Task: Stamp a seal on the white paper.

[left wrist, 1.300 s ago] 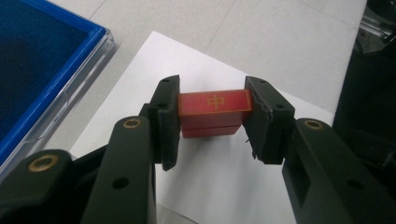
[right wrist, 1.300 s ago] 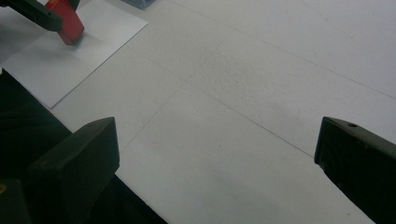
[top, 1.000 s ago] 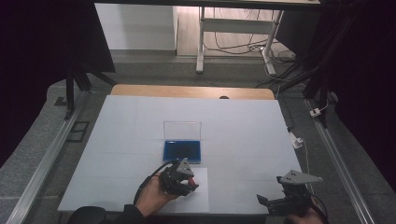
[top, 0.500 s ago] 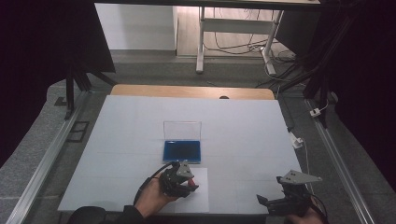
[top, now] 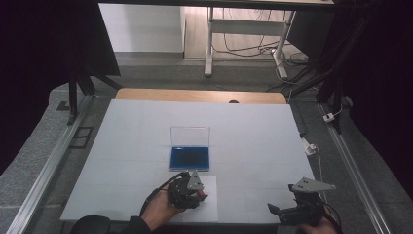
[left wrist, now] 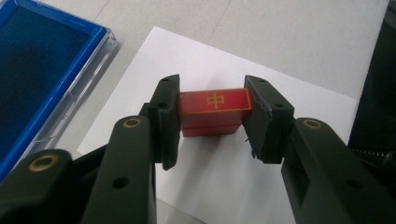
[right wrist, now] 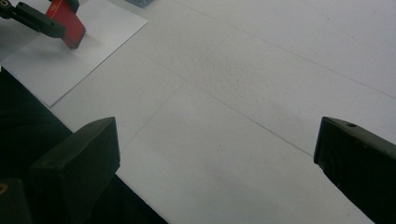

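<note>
Red stamp block (left wrist: 215, 110) sits clamped between your left gripper (left wrist: 212, 119) jaws over the paper sheet (left wrist: 233, 177), probably for stamping; blue ink pad (left wrist: 37, 65) lies left; right gripper (right wrist: 215, 163) jaws gape idle.

Black tongs (left wrist: 212, 123) with brass-ringed screw holes (grey plate on top), dark sleeve (top: 104, 225)
</note>
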A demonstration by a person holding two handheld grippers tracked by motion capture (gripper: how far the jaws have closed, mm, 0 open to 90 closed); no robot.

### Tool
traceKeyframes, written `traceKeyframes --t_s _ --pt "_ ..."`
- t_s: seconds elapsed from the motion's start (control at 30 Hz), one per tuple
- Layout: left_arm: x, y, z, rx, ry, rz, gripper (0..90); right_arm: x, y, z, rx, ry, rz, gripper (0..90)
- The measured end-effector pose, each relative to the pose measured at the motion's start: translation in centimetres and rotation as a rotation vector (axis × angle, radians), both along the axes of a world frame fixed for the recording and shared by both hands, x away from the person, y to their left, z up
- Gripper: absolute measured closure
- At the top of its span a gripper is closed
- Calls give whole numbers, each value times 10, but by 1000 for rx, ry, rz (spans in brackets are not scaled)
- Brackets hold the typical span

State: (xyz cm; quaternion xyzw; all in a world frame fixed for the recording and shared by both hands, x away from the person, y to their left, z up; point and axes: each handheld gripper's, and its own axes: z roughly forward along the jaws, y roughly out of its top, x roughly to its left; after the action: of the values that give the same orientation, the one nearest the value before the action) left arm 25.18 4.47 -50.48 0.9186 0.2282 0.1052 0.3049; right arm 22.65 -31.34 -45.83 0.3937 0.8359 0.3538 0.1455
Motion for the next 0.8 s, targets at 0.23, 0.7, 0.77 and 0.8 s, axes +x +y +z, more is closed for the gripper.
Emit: traceKeyframes --t_s 0.23,0.7,0.77,0.8 --pt "6 7 -3 -57 58 14 587 0 0 0 -2 0 0 7" --pt "9 10 -4 -85 79 8 587 0 0 0 -3 1 1 7" --pt "9 10 -4 -82 76 7 587 0 0 0 -3 1 2 7" --pt "9 10 -5 -81 73 8 588 0 0 0 -3 1 2 8"
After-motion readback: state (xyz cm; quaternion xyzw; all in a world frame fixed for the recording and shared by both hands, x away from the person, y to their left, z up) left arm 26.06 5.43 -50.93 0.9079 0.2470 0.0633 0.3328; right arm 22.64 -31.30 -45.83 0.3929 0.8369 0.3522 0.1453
